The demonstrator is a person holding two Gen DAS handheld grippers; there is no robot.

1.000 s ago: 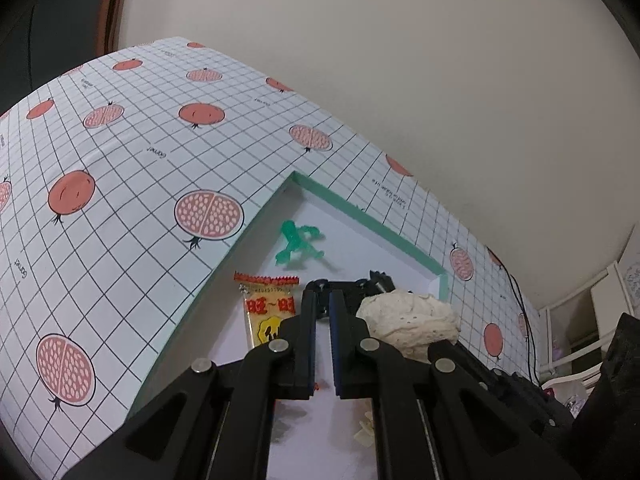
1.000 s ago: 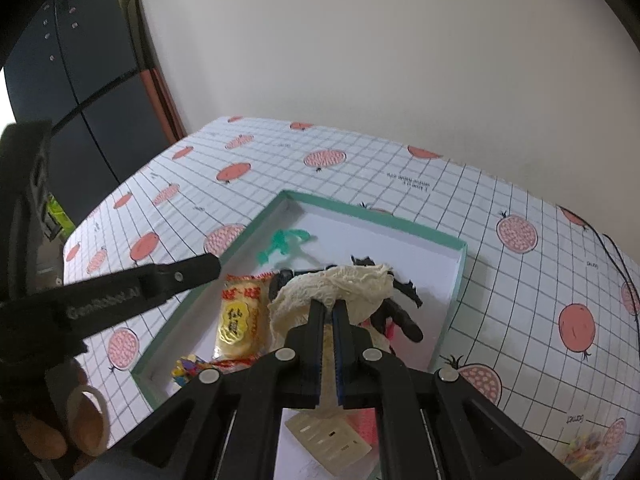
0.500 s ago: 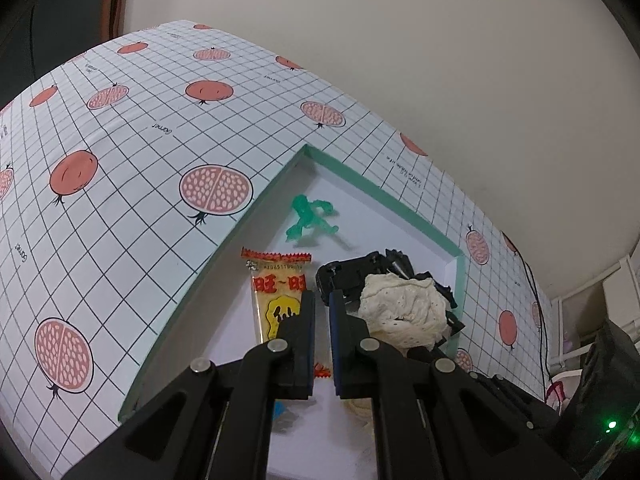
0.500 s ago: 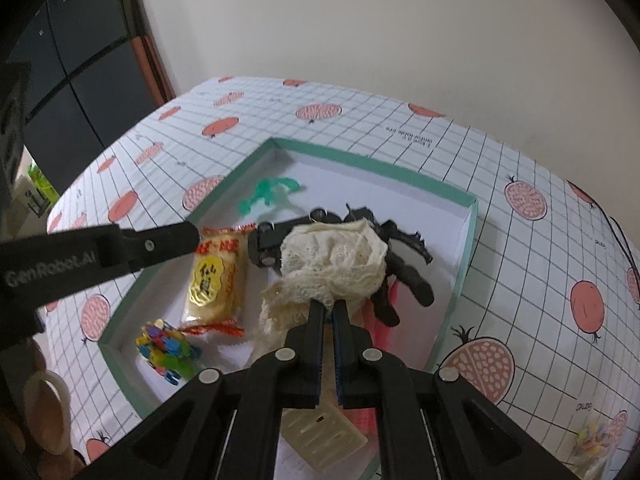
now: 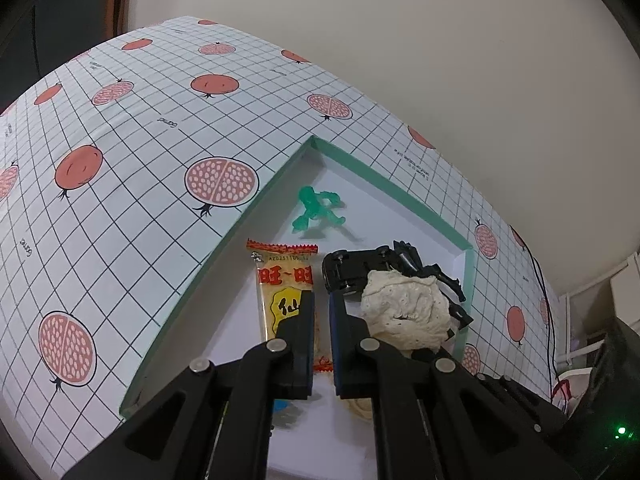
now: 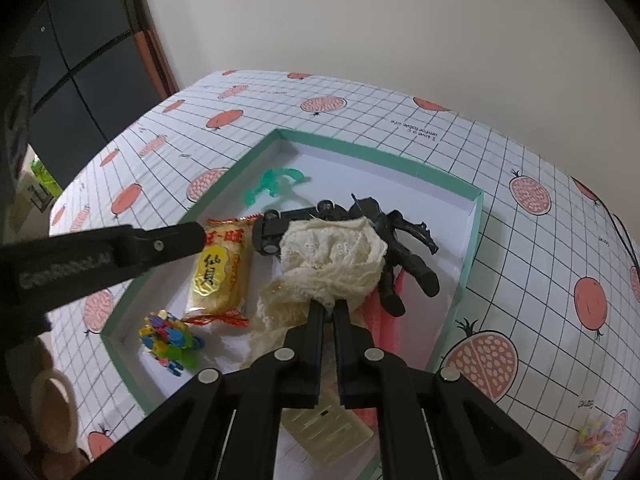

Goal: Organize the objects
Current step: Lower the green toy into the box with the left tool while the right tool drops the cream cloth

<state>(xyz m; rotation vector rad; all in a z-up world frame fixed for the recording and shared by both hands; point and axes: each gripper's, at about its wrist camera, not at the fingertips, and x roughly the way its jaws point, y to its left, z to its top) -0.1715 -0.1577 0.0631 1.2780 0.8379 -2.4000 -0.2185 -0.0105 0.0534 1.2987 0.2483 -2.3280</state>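
Observation:
A shallow box with a teal rim [image 6: 468, 248] lies on the pomegranate-print tablecloth. In it lie a green toy figure [image 6: 272, 186], a yellow snack packet [image 6: 218, 276], a black toy car [image 6: 280, 224], black toy parts [image 6: 404, 248], a colourful clump [image 6: 168, 340] and a cream lace cloth [image 6: 332, 256]. My right gripper [image 6: 327, 308] is shut on the cloth's lower end. My left gripper [image 5: 320, 300] is shut and empty, above the snack packet [image 5: 284, 288], left of the cloth [image 5: 404, 308].
A cream perforated plastic piece [image 6: 328, 428] and a pink item [image 6: 384, 328] lie at the box's near end. A tape ring [image 6: 52, 412] sits at the lower left. A dark cabinet [image 6: 80, 52] stands beyond the table. A cable [image 5: 540, 292] runs off the right edge.
The right gripper has lowered with the cloth onto the toy car and black parts in the box. The left gripper has drawn back slightly and stays shut.

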